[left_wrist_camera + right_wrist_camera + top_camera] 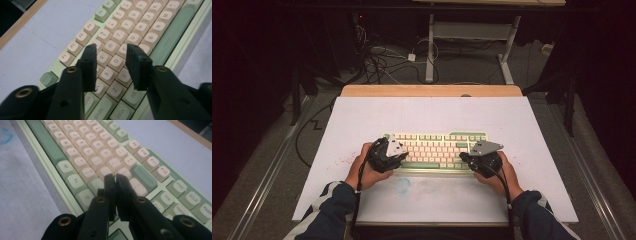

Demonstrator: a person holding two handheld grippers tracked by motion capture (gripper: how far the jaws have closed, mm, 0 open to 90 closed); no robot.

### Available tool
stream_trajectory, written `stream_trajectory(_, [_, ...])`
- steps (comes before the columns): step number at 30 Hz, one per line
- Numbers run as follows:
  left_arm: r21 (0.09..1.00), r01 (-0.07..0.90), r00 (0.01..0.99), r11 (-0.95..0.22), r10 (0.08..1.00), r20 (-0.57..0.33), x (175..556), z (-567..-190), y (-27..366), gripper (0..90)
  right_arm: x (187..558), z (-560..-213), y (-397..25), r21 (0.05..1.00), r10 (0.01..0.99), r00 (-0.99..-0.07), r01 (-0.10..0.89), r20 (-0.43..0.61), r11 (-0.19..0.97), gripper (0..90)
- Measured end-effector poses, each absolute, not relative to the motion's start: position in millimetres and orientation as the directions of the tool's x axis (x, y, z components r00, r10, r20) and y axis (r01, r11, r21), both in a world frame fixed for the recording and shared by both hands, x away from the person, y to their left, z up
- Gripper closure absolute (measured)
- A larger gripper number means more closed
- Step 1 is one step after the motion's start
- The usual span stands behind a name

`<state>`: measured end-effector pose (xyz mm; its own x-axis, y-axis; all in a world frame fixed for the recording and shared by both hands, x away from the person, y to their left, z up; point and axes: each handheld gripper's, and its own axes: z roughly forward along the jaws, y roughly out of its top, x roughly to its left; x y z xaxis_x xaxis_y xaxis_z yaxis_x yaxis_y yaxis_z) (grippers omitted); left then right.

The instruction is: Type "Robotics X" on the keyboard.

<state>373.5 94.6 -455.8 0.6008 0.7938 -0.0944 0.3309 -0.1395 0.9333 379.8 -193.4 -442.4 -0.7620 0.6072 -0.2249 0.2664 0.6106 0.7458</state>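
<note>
My left gripper [111,48] hangs spread wide over the keyboard [172,35], letter keys showing between its fingers. My right gripper [115,177] is pinched together, empty, tips just above the right-end keys.

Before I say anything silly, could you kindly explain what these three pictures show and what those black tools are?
A person sits at a white table holding a hand-operated two-jaw gripper in each hand. One camera looks down from above; the other two ride on the grippers and look along their jaws. A green and cream keyboard lies on the table. The left gripper hangs over the letter keys with jaws apart. The right gripper is near the Enter side, jaws together. Neither holds anything.
</note>
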Motion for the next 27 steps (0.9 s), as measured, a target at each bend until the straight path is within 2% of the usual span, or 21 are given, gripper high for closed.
stream_trajectory(9, [0.948, 0.299, 0.590, -0.107, 0.802, -0.095, 373, -453, 94, 41.6, 376, -429, -198, 0.792, 0.626, -0.747, 0.235, -0.223, 0.563, 84.7])
stream_trajectory(16, [0.954, 0.288, 0.577, -0.084, 0.810, -0.103, 373, -451, 95, 29.9, 375, -425, -202, 0.811, 0.649, -0.722, 0.219, -0.239, 0.543, 72.9])
stream_trajectory(23, [0.956, 0.283, 0.573, -0.078, 0.813, -0.103, 373, -453, 94, 21.2, 377, -426, -204, 0.823, 0.678, -0.694, 0.222, -0.244, 0.523, 46.6])
stream_trajectory(27, [0.958, 0.274, 0.572, -0.087, 0.815, -0.089, 373, -456, 93, 21.0, 378, -427, -205, 0.837, 0.711, -0.658, 0.224, -0.248, 0.499, 32.0])
